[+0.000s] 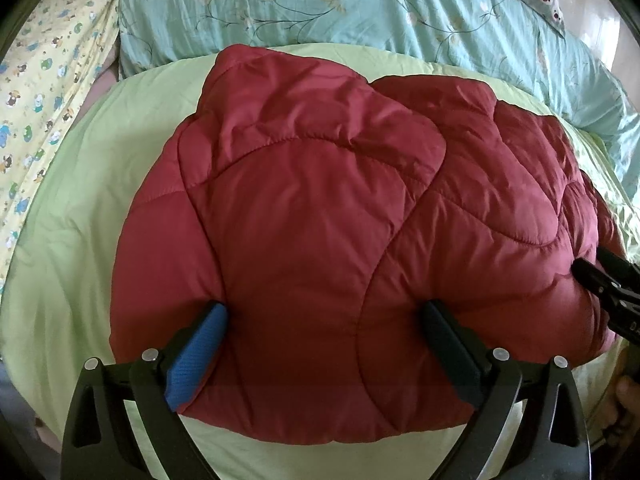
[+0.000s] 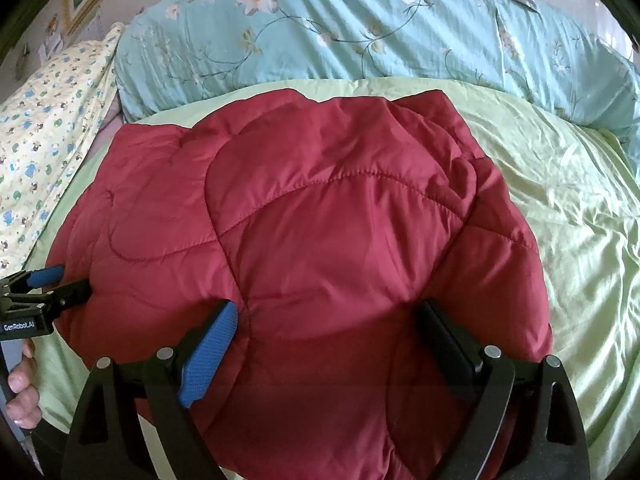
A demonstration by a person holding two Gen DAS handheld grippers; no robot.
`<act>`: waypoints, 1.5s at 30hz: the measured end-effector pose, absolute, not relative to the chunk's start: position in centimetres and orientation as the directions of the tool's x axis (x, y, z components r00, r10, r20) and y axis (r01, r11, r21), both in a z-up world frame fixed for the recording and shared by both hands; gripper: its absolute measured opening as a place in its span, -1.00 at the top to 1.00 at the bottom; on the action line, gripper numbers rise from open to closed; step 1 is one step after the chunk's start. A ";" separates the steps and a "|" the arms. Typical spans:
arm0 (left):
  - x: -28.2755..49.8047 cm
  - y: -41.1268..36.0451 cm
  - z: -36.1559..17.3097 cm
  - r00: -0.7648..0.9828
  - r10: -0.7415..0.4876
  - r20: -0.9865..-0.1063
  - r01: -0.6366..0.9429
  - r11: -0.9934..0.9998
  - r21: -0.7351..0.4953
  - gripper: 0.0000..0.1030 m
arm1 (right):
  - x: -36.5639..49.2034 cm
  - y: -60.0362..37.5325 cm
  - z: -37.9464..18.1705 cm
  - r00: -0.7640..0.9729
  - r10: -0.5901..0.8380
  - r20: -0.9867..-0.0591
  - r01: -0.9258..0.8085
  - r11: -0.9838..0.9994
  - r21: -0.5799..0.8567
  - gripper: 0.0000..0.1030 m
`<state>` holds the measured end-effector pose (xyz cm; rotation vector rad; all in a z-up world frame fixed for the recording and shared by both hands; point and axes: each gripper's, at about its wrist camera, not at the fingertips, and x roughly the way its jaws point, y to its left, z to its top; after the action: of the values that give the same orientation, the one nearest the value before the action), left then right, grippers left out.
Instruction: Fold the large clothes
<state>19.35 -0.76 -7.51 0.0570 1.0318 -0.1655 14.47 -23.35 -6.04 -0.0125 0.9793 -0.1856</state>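
A dark red quilted puffer jacket (image 1: 320,208) lies folded in a thick bundle on a light green sheet (image 1: 100,184); it also fills the right wrist view (image 2: 320,240). My left gripper (image 1: 324,312) is open, its fingers pressed into the near edge of the bundle on the left part. My right gripper (image 2: 328,312) is open, its fingers straddling the near edge on the right part. Each gripper shows at the edge of the other's view: the right gripper (image 1: 612,292) and the left gripper (image 2: 44,292).
A turquoise floral duvet (image 1: 360,12) lies bunched along the far side of the bed. A yellow cartoon-print sheet (image 1: 44,92) lies at the left. The green sheet (image 2: 580,220) is wrinkled to the right of the jacket.
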 end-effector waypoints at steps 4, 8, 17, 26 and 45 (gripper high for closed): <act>19.3 -0.7 -7.6 0.505 -0.109 -0.856 0.171 0.985 -0.024 -0.96 | 14.4 -23.2 -6.1 0.547 -0.173 -0.819 0.147 0.983 -0.110 -0.81; 19.4 -0.5 -7.6 0.504 -0.113 -0.856 0.178 0.984 -0.025 -0.96 | 14.3 -23.1 -5.8 0.549 -0.177 -0.817 0.157 0.982 -0.108 -0.81; 19.9 0.4 -5.5 0.525 -0.140 -0.839 0.181 0.982 -0.051 -0.91 | 14.8 -21.8 -2.5 0.572 -0.109 -0.813 0.123 0.991 -0.046 -0.79; 24.9 0.4 -6.0 0.509 -0.088 -0.856 0.153 0.988 -0.011 -0.92 | 19.7 -22.2 -4.7 0.463 -0.147 -0.874 0.124 0.987 -0.100 -0.82; 27.0 -1.8 -8.8 0.533 0.007 -0.846 0.111 0.991 0.078 -1.00 | 22.3 -25.8 -6.7 0.461 -0.087 -0.883 0.107 0.993 -0.041 -0.90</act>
<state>27.01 -1.82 -8.84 0.1274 1.0073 -0.0626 22.31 -25.78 -6.70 0.0211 1.0846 -0.1193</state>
